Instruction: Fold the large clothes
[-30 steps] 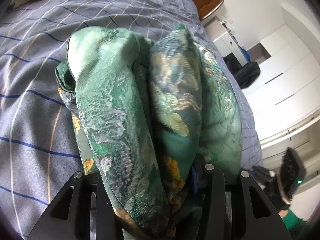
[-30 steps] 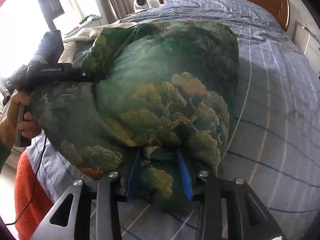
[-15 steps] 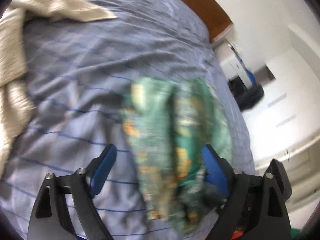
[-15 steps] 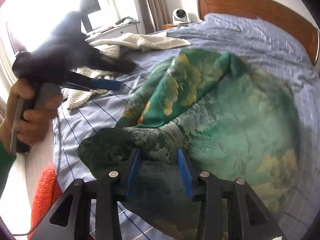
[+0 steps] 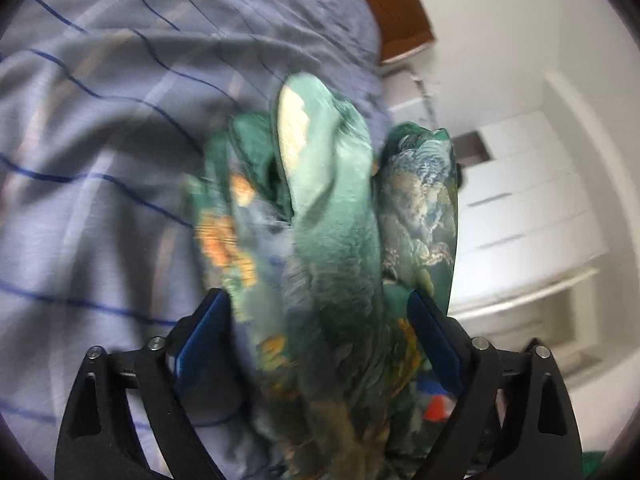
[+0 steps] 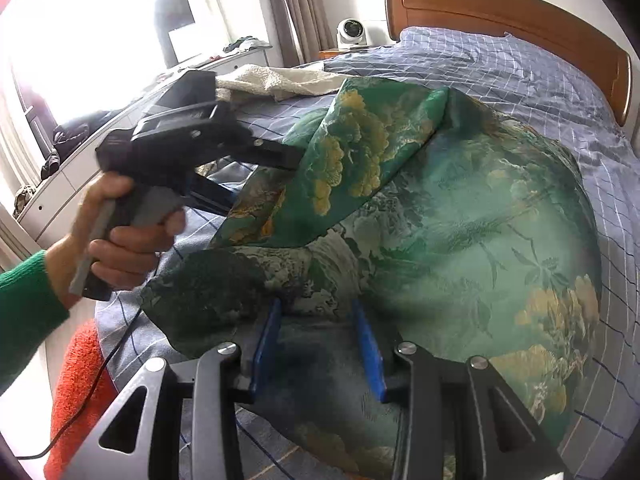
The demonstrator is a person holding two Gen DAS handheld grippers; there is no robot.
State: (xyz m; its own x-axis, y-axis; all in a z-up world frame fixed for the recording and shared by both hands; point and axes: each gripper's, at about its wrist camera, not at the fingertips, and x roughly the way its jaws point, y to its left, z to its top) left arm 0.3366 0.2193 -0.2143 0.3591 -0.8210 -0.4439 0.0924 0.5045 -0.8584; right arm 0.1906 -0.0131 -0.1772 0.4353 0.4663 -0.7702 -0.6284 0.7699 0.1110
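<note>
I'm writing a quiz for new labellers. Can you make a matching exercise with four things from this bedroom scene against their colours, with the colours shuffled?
Things:
1. garment
2. headboard
3. towel
4. camera

Colours:
A. white
B. green with gold print
C. cream
D. brown wood

Pairs: 1-B, 2-D, 3-C, 4-A

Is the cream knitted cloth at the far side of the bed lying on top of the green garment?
No, the cream knitted cloth lies on the blue checked bedspread beyond the green garment, apart from it.
</note>
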